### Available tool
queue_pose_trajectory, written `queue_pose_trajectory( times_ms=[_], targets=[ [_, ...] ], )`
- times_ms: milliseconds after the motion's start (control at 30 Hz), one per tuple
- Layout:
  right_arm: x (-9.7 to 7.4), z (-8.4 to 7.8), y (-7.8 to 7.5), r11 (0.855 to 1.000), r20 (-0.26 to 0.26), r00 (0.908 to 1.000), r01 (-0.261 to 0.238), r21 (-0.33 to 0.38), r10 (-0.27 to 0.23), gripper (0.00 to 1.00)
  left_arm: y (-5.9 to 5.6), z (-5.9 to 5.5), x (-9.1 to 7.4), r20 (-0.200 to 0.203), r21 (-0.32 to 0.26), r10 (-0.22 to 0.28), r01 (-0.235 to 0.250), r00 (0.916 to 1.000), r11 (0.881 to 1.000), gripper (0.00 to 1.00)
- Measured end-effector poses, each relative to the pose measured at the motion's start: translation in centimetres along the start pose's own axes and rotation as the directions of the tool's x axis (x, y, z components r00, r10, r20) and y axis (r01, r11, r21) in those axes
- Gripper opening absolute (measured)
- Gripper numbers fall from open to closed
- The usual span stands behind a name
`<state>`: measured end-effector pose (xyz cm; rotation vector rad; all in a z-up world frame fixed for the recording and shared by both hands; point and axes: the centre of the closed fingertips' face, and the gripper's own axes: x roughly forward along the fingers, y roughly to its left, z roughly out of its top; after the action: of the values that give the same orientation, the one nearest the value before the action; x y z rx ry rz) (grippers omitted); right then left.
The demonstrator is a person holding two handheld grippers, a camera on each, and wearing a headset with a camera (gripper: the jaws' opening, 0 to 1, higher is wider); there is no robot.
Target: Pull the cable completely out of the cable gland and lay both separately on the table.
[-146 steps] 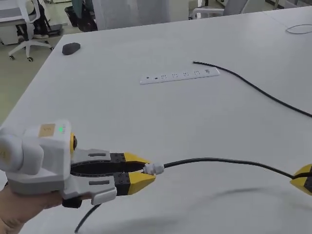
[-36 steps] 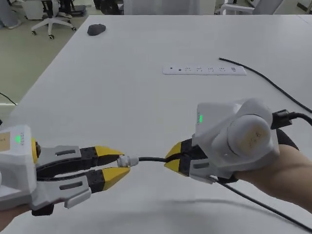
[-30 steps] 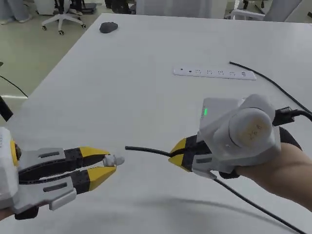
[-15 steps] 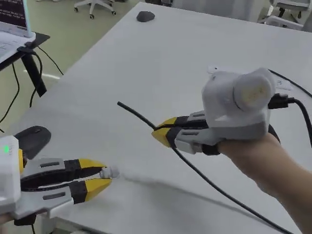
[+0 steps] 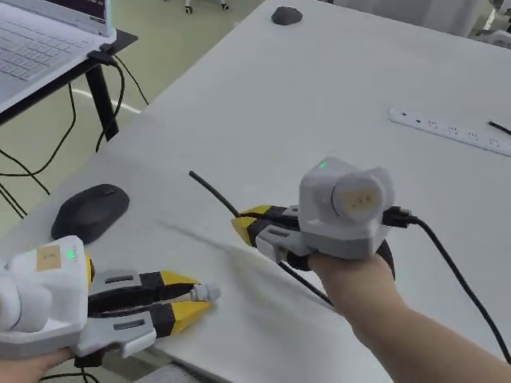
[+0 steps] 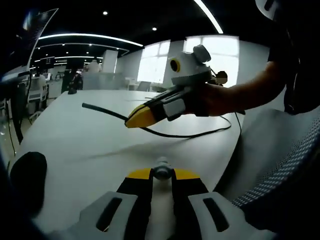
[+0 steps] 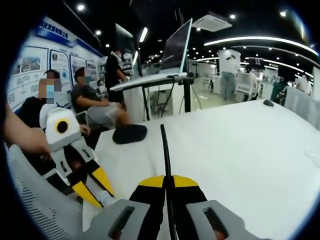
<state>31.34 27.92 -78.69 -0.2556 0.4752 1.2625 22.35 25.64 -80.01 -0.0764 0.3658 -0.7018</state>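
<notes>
My left gripper [image 5: 205, 300] hovers at the near table edge, shut on the small white cable gland [image 5: 204, 293], which pokes out between its yellow tips [image 6: 161, 168]. The black cable [image 5: 209, 188] is out of the gland. My right gripper [image 5: 239, 226] is shut on it a little behind its free end, which sticks out up-left over the white table [image 5: 319, 96]. The rest of the cable runs back under the hand. In the right gripper view the cable [image 7: 164, 147] runs forward from the shut jaws [image 7: 167, 181], and the left gripper [image 7: 95, 192] hangs at lower left.
A black mouse [image 5: 89, 211] lies near the table's left edge, close to the left gripper. A white power strip [image 5: 447, 132] and a second mouse [image 5: 286, 14] lie farther off. A laptop [image 5: 40, 40] stands on a side table. People [image 7: 90, 100] sit beyond the left edge.
The cable has come out of the gland. The grippers have drawn apart, the left one with the gland toward the near edge, the right one holding the cable's end over the table.
</notes>
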Motion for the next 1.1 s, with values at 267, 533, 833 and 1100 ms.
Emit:
queue_pose_trajectory(
  times_ms=[267,533,833,1100],
  targets=[
    [1.9,-1.0,-1.0,0.997,0.010,0.9988,0.046,0.068,-0.047,0.00,0.0,-0.7,0.9,-0.007,0.018,0.009,-0.009,0.9999,1.000,0.15],
    [2.4,-1.6,-1.6,0.996,-0.007,0.9966,0.083,0.044,-0.082,0.00,0.3,-0.6,0.8,0.027,0.036,0.019,-0.020,0.9995,0.999,0.16],
    [2.4,-2.2,-1.3,0.997,-0.027,0.9964,0.080,0.021,-0.080,0.21,1.3,0.1,1.1,0.062,-0.036,0.061,-0.059,0.9962,0.998,0.37],
    [1.8,-1.4,-3.2,0.979,0.005,0.9841,0.176,0.107,-0.178,0.73,2.4,1.4,1.7,0.082,0.014,0.162,-0.163,0.9834,0.986,0.96]
  ],
)
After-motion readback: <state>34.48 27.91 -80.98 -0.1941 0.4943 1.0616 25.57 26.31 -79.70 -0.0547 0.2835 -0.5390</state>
